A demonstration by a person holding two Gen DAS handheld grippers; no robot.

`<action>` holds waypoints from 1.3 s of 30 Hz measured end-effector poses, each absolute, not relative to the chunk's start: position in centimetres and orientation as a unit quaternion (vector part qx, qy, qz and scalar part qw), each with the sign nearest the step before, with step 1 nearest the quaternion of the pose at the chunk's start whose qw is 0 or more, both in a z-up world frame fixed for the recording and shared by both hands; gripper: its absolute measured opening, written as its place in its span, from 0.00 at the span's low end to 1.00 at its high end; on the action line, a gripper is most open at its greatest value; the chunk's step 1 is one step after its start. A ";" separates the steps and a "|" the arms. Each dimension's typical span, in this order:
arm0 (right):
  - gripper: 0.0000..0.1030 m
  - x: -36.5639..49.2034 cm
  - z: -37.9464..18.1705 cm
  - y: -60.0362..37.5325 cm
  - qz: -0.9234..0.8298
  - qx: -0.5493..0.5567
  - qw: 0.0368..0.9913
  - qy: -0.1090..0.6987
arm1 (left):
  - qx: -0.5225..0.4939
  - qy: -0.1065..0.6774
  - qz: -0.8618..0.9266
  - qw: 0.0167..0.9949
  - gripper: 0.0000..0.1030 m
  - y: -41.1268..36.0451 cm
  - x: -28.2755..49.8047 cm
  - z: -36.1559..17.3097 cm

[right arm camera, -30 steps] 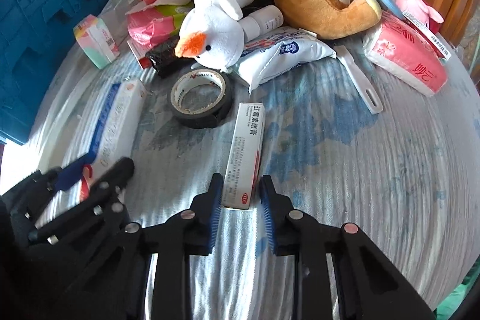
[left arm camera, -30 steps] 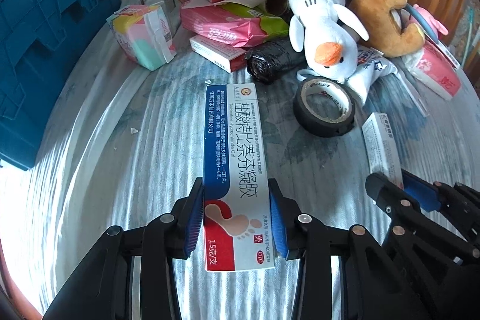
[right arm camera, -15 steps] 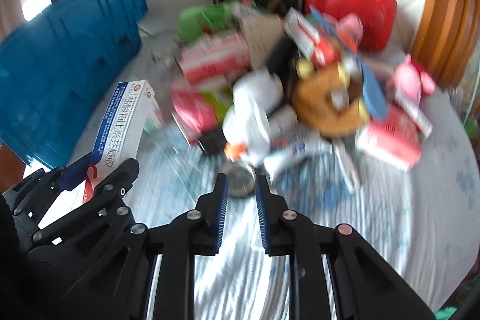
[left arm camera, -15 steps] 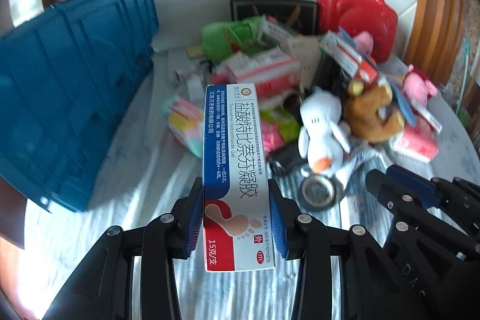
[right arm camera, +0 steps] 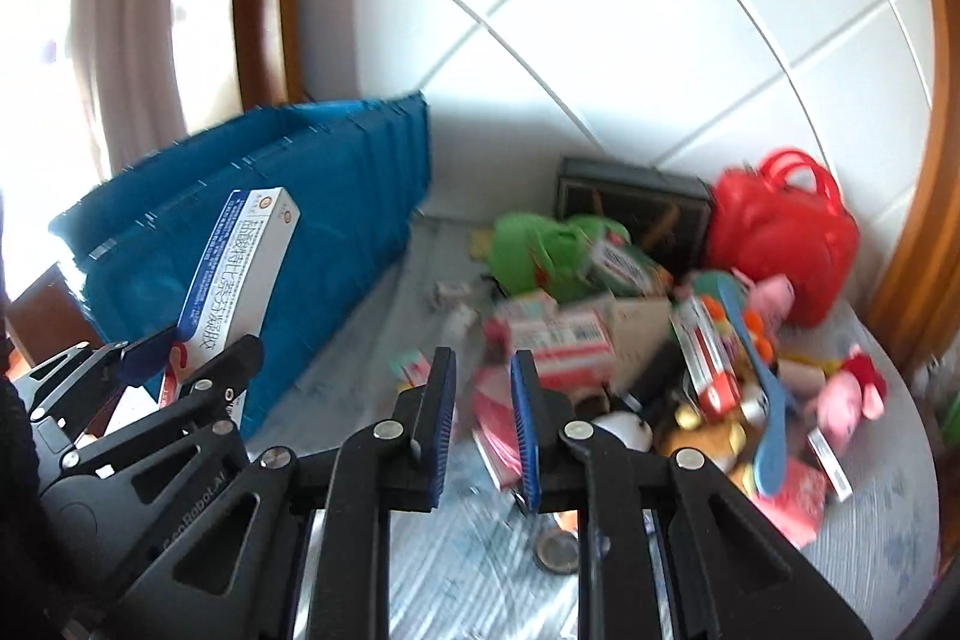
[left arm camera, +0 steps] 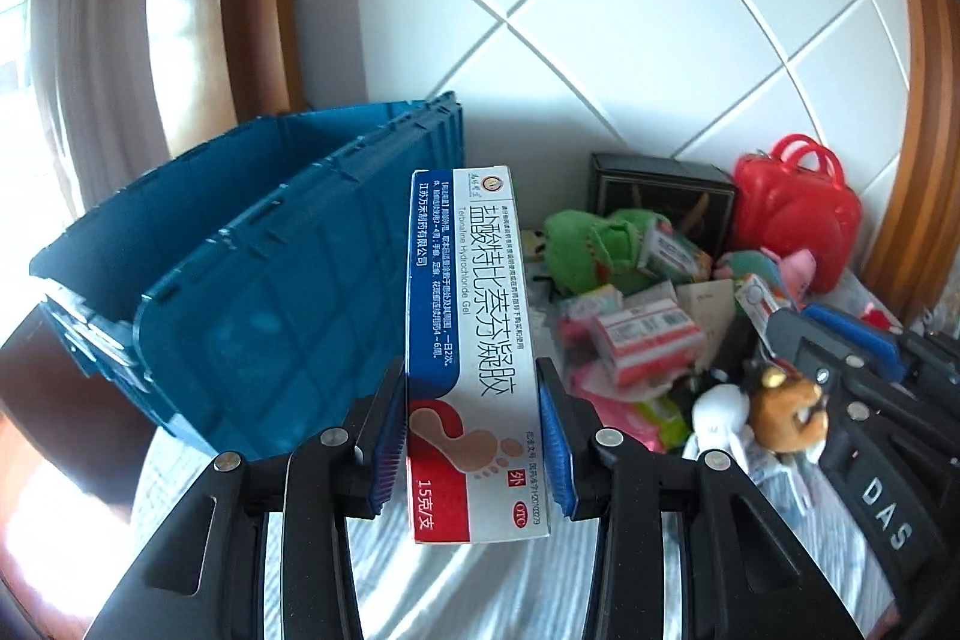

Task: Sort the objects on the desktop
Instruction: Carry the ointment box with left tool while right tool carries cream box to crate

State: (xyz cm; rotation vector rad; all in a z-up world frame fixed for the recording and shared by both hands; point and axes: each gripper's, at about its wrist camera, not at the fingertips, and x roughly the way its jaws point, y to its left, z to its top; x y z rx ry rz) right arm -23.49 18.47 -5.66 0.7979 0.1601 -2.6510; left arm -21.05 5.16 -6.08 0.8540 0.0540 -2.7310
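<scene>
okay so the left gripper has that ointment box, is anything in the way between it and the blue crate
Nothing visible blocks it. The left gripper holds the ointment box in the air, and the blue crate sits just to its left, top open. The clutter pile lies off to the right.

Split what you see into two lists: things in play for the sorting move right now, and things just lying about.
In play:
- white-and-blue cardboard medicine box with a red foot picture, gripped by the left tool
- big blue plastic crate, likely its destination
- right tool, holding nothing

Lying about:
- red plastic handbag
- green plush toy
- black box at the wall
- brown plush toy
</scene>
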 end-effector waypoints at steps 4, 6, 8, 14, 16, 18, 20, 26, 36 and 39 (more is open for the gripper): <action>0.18 -24.4 -6.8 18.8 -0.938 0.303 0.164 0.045 | 0.313 0.011 -0.942 0.125 0.38 4.6 -21.8 -7.1; 0.18 -24.8 -8.9 20.0 -0.933 0.329 0.140 0.033 | 0.330 0.001 -0.938 0.107 0.38 5.1 -22.8 -8.4; 0.18 -25.2 -11.9 21.6 -0.923 0.367 0.110 0.022 | 0.357 -0.004 -0.930 0.083 0.38 6.3 -23.9 -10.8; 0.18 -25.8 -22.0 26.3 -0.883 0.468 0.024 -0.011 | 0.432 -0.022 -0.901 0.032 0.38 9.6 -25.7 -18.2; 0.18 -25.9 -24.6 27.1 -0.871 0.492 0.010 -0.018 | 0.446 -0.028 -0.894 0.025 0.38 10.2 -26.0 -19.9; 0.18 -26.0 -26.6 27.5 -0.861 0.507 0.006 -0.023 | 0.461 -0.034 -0.887 0.018 0.38 10.9 -26.3 -21.7; 0.18 -26.3 -28.0 27.5 -0.857 0.515 0.009 -0.023 | 0.475 -0.040 -0.879 0.011 0.38 11.5 -26.6 -23.4; 0.62 -26.8 -30.5 27.5 -0.851 0.524 0.028 -0.029 | 0.516 -0.058 -0.854 -0.010 0.38 13.5 -27.5 -28.6; 0.17 -25.6 -29.4 28.0 -0.852 0.522 0.035 -0.024 | 0.513 -0.060 -0.856 -0.019 0.38 14.8 -26.4 -28.2; 0.17 -25.1 -27.0 28.0 -0.864 0.502 0.040 -0.019 | 0.497 -0.057 -0.866 -0.019 0.38 14.9 -25.9 -26.3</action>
